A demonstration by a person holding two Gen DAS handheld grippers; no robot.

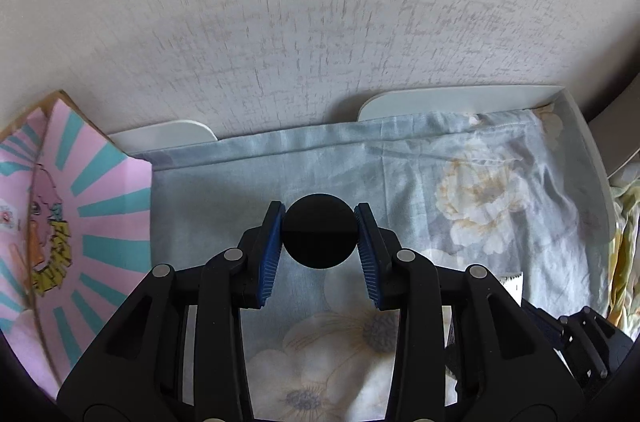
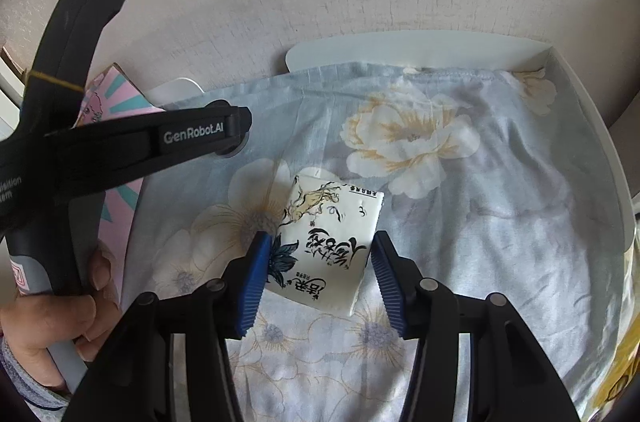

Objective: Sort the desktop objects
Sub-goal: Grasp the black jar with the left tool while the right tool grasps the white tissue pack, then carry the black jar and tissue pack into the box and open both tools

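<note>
The left gripper [image 1: 320, 238] has its jaws pressed onto a black round disc [image 1: 320, 236], one blue ribbed pad [image 1: 270, 254] touching it at 9 o'clock and the other at 3 o'clock. The disc hangs above the floral cloth [image 1: 400, 174] that covers the table; whether it is flat or a ball cannot be told, since it shows only as a dark circle with a faint line across its middle. At 9 o'clock in the left wrist view lies a pink card with teal rays [image 1: 100, 222], partly over the cloth's edge. Behind the cloth, at 12 to 1 o'clock, a white tray rim [image 1: 460, 100] stands against the textured wall [image 1: 320, 2].

The right gripper [image 2: 318, 274] has its jaws spread wide around a white tissue packet [image 2: 328, 246] printed with black calligraphy and a dark blue flower. The packet lies flat on the cloth, tilted, its far corner toward 1 o'clock. The left-side pad [image 2: 254, 282] touches or nearly touches the packet's edge; the right-side pad stands just beside it with a small gap, so the packet is bracketed, not pinched.

At 9 to 10 o'clock in the right wrist view the left gripper's black body marked GenRobot.AI crosses the frame, and the person's left hand [image 2: 52, 310] grips its handle at 8 o'clock.
</note>
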